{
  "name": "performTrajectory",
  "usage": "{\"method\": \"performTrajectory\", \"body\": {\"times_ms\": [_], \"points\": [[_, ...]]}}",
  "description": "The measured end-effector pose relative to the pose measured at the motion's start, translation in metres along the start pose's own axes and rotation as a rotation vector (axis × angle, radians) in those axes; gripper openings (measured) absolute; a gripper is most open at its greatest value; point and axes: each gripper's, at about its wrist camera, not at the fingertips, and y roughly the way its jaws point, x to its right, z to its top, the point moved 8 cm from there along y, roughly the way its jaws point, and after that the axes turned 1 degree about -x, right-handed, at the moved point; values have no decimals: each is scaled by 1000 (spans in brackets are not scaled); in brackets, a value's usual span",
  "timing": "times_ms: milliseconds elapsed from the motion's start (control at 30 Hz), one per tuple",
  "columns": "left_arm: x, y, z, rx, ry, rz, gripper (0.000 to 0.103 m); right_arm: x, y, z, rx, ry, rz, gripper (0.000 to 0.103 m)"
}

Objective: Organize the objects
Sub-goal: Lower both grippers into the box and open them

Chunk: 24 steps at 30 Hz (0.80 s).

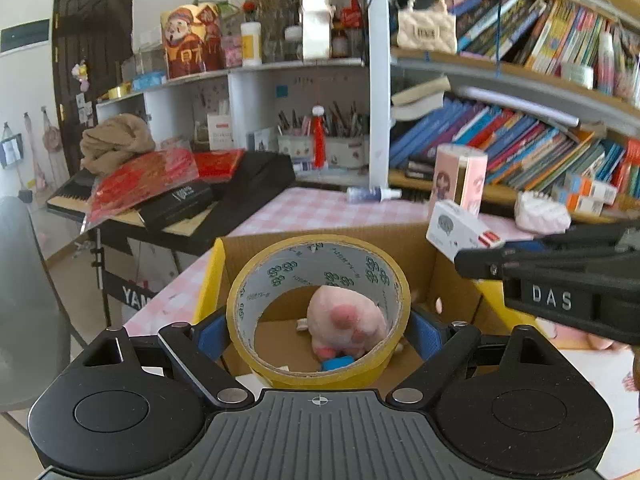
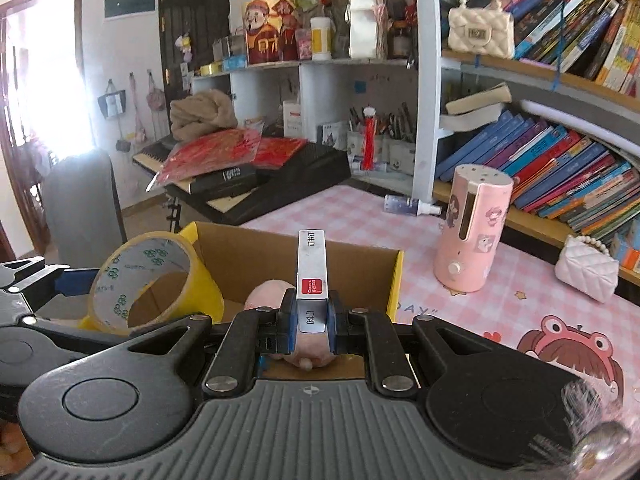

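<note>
My left gripper [image 1: 318, 332] is shut on a yellow tape roll [image 1: 316, 378], its blue pads pressing the roll's two sides. The roll hangs over an open cardboard box [image 1: 452, 280]. Through its hole I see a pink plush toy [image 1: 344, 320] and a small blue item [image 1: 338, 362] lying in the box. My right gripper [image 2: 312, 320] is shut on a slim white staple box [image 2: 311, 264] with a red label, held over the same cardboard box [image 2: 360, 260]. In the right wrist view the tape roll [image 2: 148, 276] sits to the left and the plush toy [image 2: 266, 292] lies below.
On the pink checked tablecloth stand a pink cylinder appliance [image 2: 472, 232], a white quilted purse [image 2: 586, 270] and a lying spray bottle [image 2: 408, 204]. Bookshelves [image 2: 560, 168] rise behind. A keyboard piled with red packets [image 2: 240, 176] and a grey chair [image 2: 80, 204] are to the left.
</note>
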Motion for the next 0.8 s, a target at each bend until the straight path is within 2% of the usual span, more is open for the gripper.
{"method": "performTrajectory", "body": {"times_ms": [467,800], "points": [[19,39,-14,-108,87,33,90,6,53,-10,-102,-81,77,14],[23,50,-18,-139,103,51,91,-3,77,-20,-195,-181,135,14]]}}
